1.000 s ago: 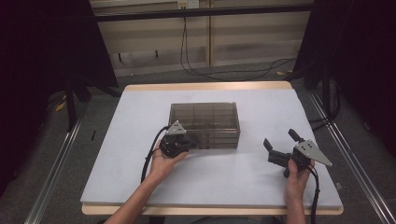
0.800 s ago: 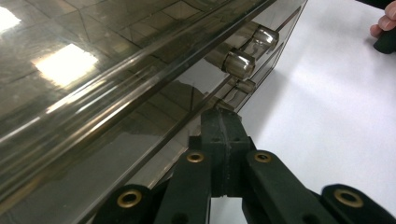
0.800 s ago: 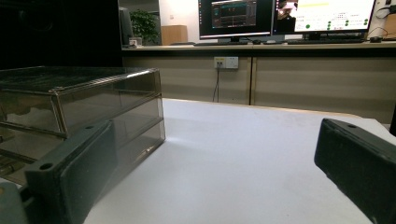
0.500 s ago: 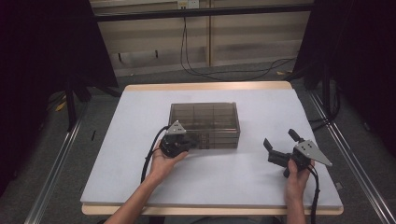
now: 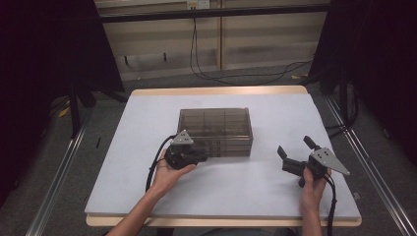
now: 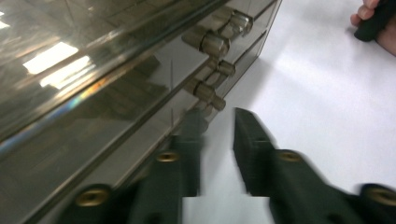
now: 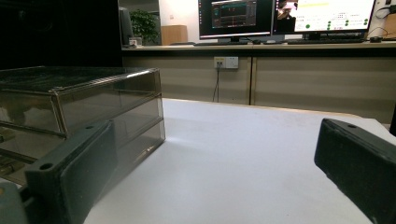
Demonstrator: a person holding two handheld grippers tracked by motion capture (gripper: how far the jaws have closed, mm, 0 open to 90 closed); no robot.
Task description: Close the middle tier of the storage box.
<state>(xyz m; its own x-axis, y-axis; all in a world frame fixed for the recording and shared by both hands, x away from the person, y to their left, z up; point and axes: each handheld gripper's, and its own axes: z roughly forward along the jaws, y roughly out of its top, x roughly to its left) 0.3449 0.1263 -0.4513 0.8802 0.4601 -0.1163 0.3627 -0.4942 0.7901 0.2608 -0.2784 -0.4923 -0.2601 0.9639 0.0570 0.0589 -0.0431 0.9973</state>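
Tabletop (image 5: 147, 147): white surface with a pale wooden edge, carrying one box and both grippers.

Drawer box (image 5: 215, 132): smoky, see-through plastic chest near the middle of the tabletop, slightly toward 12 o'clock; flat lid marked off in compartments, stacked drawers on the face turned toward 6 o'clock.

Drawer knobs (image 6: 205, 91): small round pulls in a row along the drawer fronts, seen close in the left gripper view.

Left gripper (image 5: 199, 156): at the front face of the drawer box, near its 7 o'clock corner, held from below by the left hand (image 5: 167, 174). A grey three-cornered plate sits on top.

Left jaws: parted by a narrow gap with nothing visible between them; in the left gripper view one jaw lies close against the drawer front just below a knob, the other stands over bare tabletop. Whether the near jaw touches the box cannot be told.

Right gripper (image 5: 295, 153): at 4 o'clock from the drawer box, well apart from it, low over the tabletop, held by the right hand (image 5: 311, 184).

Right jaws: spread wide, empty; the right gripper view shows open tabletop between them and the drawer box at its left.

Cables (image 5: 153, 169): a black lead trails from each gripper toward 6 o'clock.

Background (image 7: 285, 18): in the right gripper view, lit monitors on a counter beyond the tabletop.
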